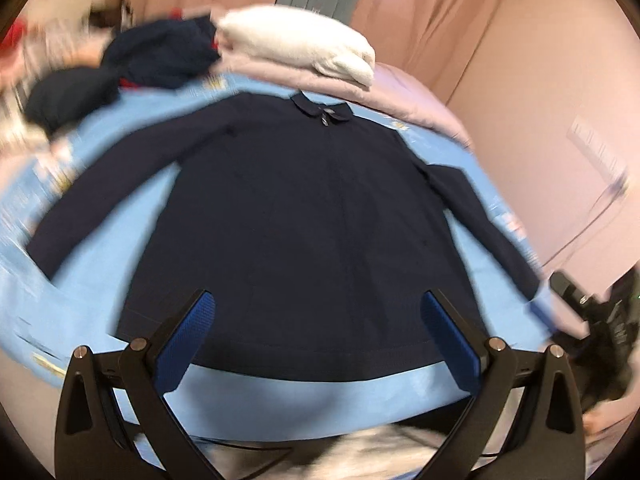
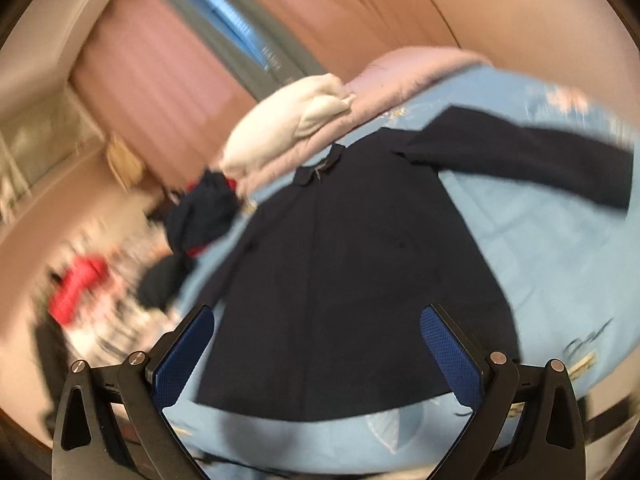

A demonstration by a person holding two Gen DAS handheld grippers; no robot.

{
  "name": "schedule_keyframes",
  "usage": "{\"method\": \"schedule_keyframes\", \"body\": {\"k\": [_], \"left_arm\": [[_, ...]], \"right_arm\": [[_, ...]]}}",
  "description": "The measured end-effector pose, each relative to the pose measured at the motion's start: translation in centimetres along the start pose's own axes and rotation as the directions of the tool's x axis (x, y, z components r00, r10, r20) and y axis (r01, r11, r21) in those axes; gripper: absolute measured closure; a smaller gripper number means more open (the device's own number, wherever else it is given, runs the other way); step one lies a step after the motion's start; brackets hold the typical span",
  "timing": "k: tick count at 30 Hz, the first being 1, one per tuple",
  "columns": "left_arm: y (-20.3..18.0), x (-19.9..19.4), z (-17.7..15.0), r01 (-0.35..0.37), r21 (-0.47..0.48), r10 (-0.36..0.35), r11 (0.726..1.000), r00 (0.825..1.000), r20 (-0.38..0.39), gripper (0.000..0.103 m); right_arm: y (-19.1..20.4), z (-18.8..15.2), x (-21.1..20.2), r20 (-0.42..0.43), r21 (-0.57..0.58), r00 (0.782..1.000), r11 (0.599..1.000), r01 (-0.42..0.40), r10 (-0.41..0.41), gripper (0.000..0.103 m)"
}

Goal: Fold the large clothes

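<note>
A: What lies left of the left gripper's jaws?

B: Beyond the left jaw, a heap of dark navy clothes with a red edge, on the light blue sheet. Farther left everything is too blurred to name.

A: And between the jaws?

B: They stand wide apart, holding nothing. The navy coat lies flat straight ahead, collar away, hem nearest the jaws, both sleeves spread. Past the collar sit a white folded blanket and a pink quilt.

A: To the right?

B: Pink curtains, and a dark object low at the edge, unclear.

A: The right gripper?

B: Also gaping wide and empty. Left of its jaws, something red amid blurred clutter, then the navy heap. The coat fills the gap between them, hem closest. Right of the jaws, one sleeve stretches outward over bare sheet.
</note>
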State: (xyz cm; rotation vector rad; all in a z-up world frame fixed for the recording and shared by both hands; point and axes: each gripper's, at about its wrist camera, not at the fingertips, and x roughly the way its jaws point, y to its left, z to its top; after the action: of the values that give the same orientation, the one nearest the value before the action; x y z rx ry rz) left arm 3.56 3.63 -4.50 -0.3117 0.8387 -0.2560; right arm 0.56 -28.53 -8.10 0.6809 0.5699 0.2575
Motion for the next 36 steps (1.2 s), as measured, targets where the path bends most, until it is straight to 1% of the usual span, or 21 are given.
{"method": "schedule_keyframes", "body": {"k": [1, 2, 3, 5, 7, 10, 11, 12, 15, 18, 19, 21, 24, 27, 28, 30, 31, 32, 33, 34, 36], "left_arm": [[0.9, 0.8, 0.0, 0.036, -0.046, -0.037, 0.998, 0.999, -0.016, 0.000], [1.4, 1.4, 0.0, 0.047, -0.074, -0.050, 0.996, 0.998, -0.028, 0.000], [1.9, 2.1, 0.0, 0.041, -0.093, -0.045, 0.995, 0.998, -0.040, 0.000], [2.6, 3.2, -0.1, 0.011, -0.111, -0.017, 0.994, 0.999, -0.050, 0.000], [3.3, 4.0, -0.1, 0.008, -0.131, -0.016, 0.991, 0.998, -0.057, 0.000], [4.1, 4.6, 0.0, 0.024, -0.157, -0.033, 0.987, 0.998, -0.056, 0.000], [4.3, 4.7, 0.1, 0.022, -0.160, -0.031, 0.987, 0.998, -0.056, 0.000], [4.3, 5.0, 0.3, 0.019, -0.161, -0.029, 0.987, 0.998, -0.057, 0.000], [4.4, 5.9, 0.6, 0.020, -0.155, -0.029, 0.988, 0.998, -0.059, 0.000], [4.7, 7.2, 1.4, 0.024, -0.154, -0.035, 0.988, 0.997, -0.072, 0.000], [4.9, 7.8, 1.7, 0.016, -0.149, -0.028, 0.989, 0.996, -0.079, 0.000], [4.5, 8.7, 2.2, 0.004, -0.136, -0.016, 0.991, 0.996, -0.093, 0.000], [3.9, 9.8, 2.9, -0.004, -0.121, -0.009, 0.993, 0.995, -0.101, 0.000], [3.2, 10.8, 3.4, -0.009, -0.104, -0.003, 0.995, 0.994, -0.108, 0.000], [3.0, 11.1, 3.4, -0.011, -0.096, 0.001, 0.995, 0.994, -0.111, 0.000], [2.7, 11.6, 3.6, -0.022, -0.081, 0.012, 0.996, 0.993, -0.120, 0.000], [2.5, 11.9, 3.7, -0.029, -0.072, 0.020, 0.997, 0.992, -0.127, 0.000], [2.4, 12.3, 3.8, -0.034, -0.067, 0.025, 0.997, 0.991, -0.133, 0.000], [2.3, 12.6, 3.9, -0.040, -0.064, 0.031, 0.997, 0.990, -0.141, 0.000], [2.2, 12.9, 4.1, -0.043, -0.063, 0.033, 0.997, 0.989, -0.145, 0.000], [2.3, 13.3, 4.6, -0.041, -0.063, 0.032, 0.997, 0.989, -0.146, 0.000]], "right_arm": [[-0.6, 0.0, 0.0, 0.018, 0.009, 1.000, 1.000, -0.009, 0.009, 0.001], [-1.7, 0.1, -0.2, 0.059, 0.006, 0.998, 1.000, -0.019, 0.019, 0.001], [-2.5, 0.2, -0.3, 0.098, -0.006, 0.995, 1.000, -0.022, 0.022, 0.001], [-3.9, 0.5, -0.4, 0.137, -0.016, 0.991, 1.000, 0.009, -0.007, 0.001], [-5.6, 1.1, -0.2, 0.145, 0.024, 0.989, 0.999, 0.034, -0.037, 0.001], [-8.9, 2.1, 0.3, 0.134, 0.139, 0.989, 0.989, 0.040, -0.059, 0.001], [-10.2, 2.5, 0.5, 0.126, 0.187, 0.988, 0.980, 0.066, -0.090, 0.001], [-11.1, 2.7, 0.7, 0.119, 0.219, 0.987, 0.973, 0.078, -0.106, 0.001], [-13.9, 3.1, 1.4, 0.111, 0.300, 0.985, 0.949, 0.092, -0.130, 0.001], [-15.7, 3.8, 1.9, 0.124, 0.366, 0.983, 0.927, 0.079, -0.132, 0.001], [-16.1, 4.5, 2.1, 0.137, 0.377, 0.979, 0.922, 0.092, -0.154, 0.001], [-16.7, 5.2, 2.8, 0.133, 0.403, 0.968, 0.904, 0.141, -0.211, 0.001], [-18.0, 6.6, 3.8, 0.158, 0.456, 0.956, 0.877, 0.150, -0.245, 0.001], [-19.1, 7.9, 3.9, 0.210, 0.484, 0.930, 0.859, 0.168, -0.301, 0.001], [-19.4, 8.5, 3.9, 0.235, 0.505, 0.914, 0.845, 0.177, -0.332, 0.001], [-19.9, 9.1, 3.8, 0.269, 0.524, 0.896, 0.834, 0.172, -0.353, 0.001], [-20.0, 9.5, 3.5, 0.296, 0.530, 0.877, 0.829, 0.179, -0.379, 0.009], [-20.4, 9.7, 3.5, 0.309, 0.533, 0.866, 0.825, 0.186, -0.395, 0.017], [-20.6, 9.5, 3.5, 0.308, 0.539, 0.861, 0.820, 0.192, -0.404, 0.041], [-21.4, 9.5, 3.6, 0.292, 0.561, 0.868, 0.807, 0.185, -0.402, 0.068], [-22.6, 9.5, 3.8, 0.266, 0.587, 0.881, 0.791, 0.173, -0.390, 0.093]]}}
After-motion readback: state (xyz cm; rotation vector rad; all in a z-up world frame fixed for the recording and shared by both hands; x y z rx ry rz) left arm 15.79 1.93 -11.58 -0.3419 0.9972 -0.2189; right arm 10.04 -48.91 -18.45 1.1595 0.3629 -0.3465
